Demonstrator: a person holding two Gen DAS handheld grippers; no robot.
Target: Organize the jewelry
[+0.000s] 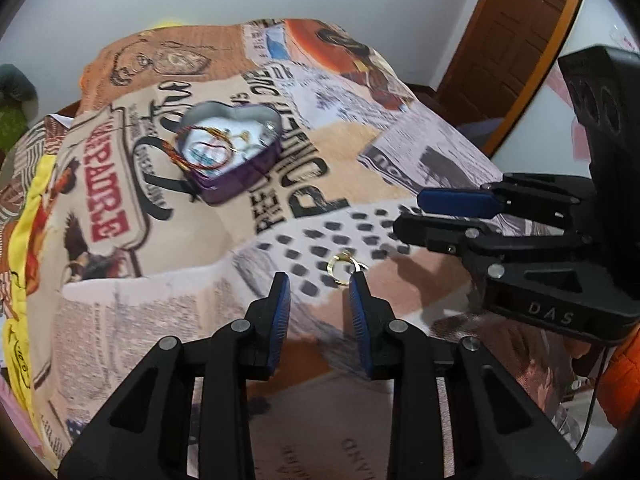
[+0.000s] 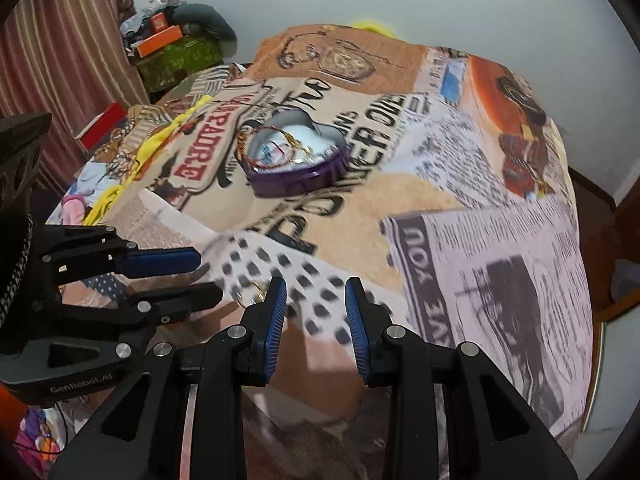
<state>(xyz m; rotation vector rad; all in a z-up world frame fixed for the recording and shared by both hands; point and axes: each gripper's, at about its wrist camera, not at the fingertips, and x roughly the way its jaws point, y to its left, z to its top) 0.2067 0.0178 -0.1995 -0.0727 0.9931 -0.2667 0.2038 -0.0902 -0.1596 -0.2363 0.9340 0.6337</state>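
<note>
A purple heart-shaped tin (image 1: 236, 176) stands open on the printed cloth, with a red-gold bangle (image 1: 192, 160) leaning over its rim and small gold pieces inside; it also shows in the right wrist view (image 2: 304, 180). A gold ring (image 1: 340, 268) lies on the cloth just ahead of my left gripper (image 1: 318, 282), which is open, its right fingertip touching the ring. In the right wrist view the ring (image 2: 252, 294) is partly hidden beside the left finger. My right gripper (image 2: 316, 286) is open and empty; it shows in the left wrist view (image 1: 412, 212) to the right.
The printed cloth (image 1: 400, 152) covers a raised, rounded surface that drops off at the sides. Boxes and clutter (image 2: 168, 52) sit at the back left by a striped curtain. A wooden door (image 1: 512, 40) stands at the right.
</note>
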